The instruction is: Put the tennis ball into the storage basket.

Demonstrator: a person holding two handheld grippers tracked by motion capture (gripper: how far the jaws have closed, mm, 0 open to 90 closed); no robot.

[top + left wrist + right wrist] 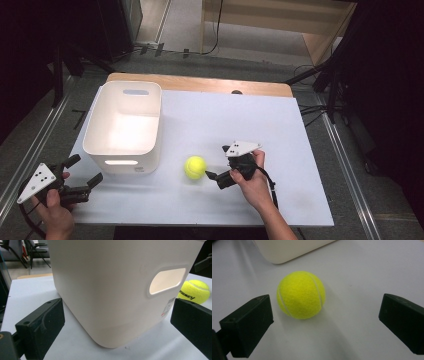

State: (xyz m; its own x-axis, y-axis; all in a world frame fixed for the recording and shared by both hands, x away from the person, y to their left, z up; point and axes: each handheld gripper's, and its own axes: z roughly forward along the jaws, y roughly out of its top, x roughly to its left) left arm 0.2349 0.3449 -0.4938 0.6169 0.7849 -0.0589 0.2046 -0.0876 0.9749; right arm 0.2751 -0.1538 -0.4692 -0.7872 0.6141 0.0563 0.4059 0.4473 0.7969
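The fuzzy yellow-green tennis ball (300,294) lies between the wide-open, empty right gripper (325,323); the left gripper (120,327), wide open and empty, faces the smooth white rounded plastic bin (110,290).

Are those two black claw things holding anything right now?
No, nothing is held. The right tool is open, with the tennis ball loose on the table ahead of its jaws. The left tool is open, facing the white bin.

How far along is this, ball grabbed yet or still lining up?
Nothing looks done yet: the tennis ball sits on the white table just right of the white bin, which looks empty. In hand: the right claw is open and aimed at the ball, not touching it. The left claw waits open by the bin. Left, probably: close, lift, drop into the bin.
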